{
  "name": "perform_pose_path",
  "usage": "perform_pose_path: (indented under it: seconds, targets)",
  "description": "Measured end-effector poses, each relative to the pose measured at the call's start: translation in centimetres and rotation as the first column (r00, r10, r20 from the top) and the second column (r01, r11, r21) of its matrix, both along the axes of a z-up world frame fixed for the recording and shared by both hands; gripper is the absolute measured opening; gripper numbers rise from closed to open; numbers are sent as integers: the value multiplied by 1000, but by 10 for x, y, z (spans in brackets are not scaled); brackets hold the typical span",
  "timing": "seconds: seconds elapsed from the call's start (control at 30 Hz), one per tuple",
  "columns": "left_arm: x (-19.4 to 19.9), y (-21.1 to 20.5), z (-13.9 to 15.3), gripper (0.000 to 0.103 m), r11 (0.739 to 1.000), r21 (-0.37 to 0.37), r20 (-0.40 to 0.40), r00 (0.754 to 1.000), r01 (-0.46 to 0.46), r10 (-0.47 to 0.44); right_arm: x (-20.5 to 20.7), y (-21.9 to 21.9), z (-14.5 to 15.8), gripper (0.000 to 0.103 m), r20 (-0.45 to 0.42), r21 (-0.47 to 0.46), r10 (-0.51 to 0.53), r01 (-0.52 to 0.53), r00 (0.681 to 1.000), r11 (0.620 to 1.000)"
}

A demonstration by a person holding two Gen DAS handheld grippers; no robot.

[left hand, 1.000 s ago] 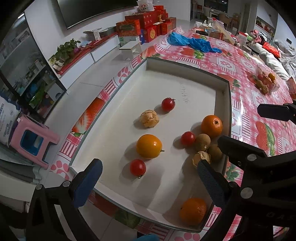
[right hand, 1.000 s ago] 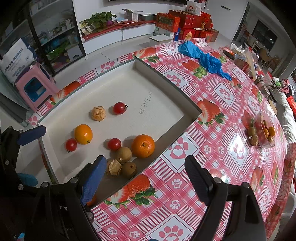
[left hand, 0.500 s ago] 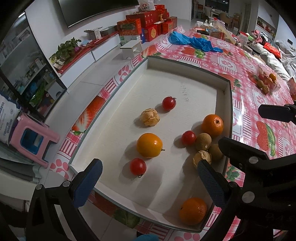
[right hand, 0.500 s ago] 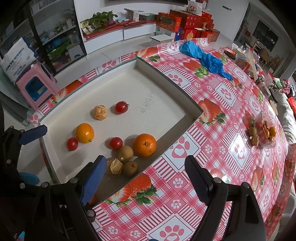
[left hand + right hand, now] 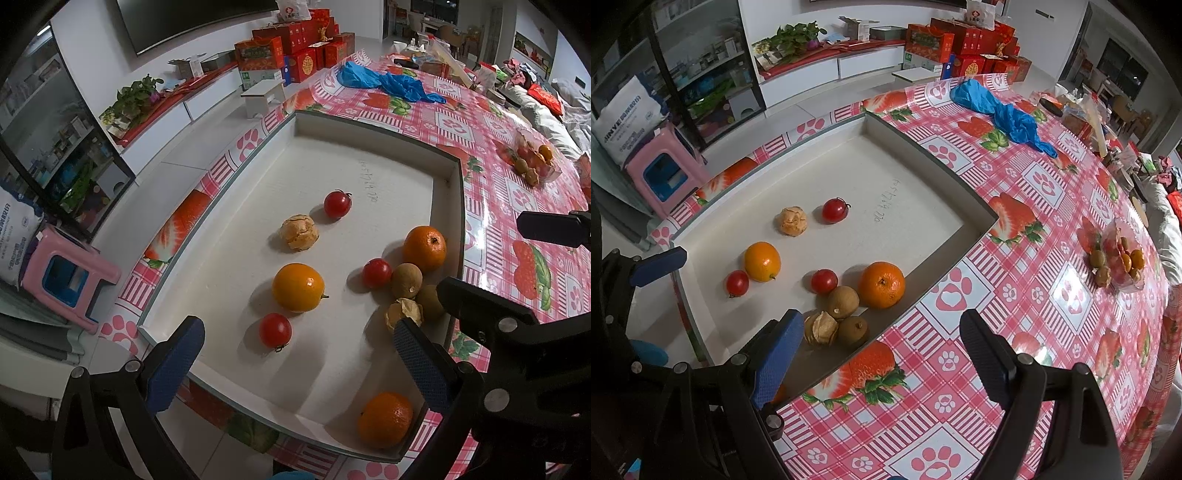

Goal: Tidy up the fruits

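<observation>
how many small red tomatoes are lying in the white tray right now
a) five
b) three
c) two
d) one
b) three: in the left wrist view one tomato lies far up the white tray, a second sits beside the brown fruits near the right wall, and a third lies nearest the camera, just below the smooth orange fruit.
</observation>
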State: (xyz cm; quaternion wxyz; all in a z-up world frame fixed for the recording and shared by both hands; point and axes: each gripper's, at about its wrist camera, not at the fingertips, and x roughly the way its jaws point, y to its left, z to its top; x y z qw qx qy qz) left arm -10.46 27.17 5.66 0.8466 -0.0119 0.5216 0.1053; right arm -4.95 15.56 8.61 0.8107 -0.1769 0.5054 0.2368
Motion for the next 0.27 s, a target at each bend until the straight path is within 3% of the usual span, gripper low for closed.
perform_pose_path:
  seconds: [0.27]
  targets:
    - [-3, -5, 4, 103, 999, 32, 33, 999, 6, -7, 0, -1, 0, 89, -1, 7, 0, 0, 1000, 1000]
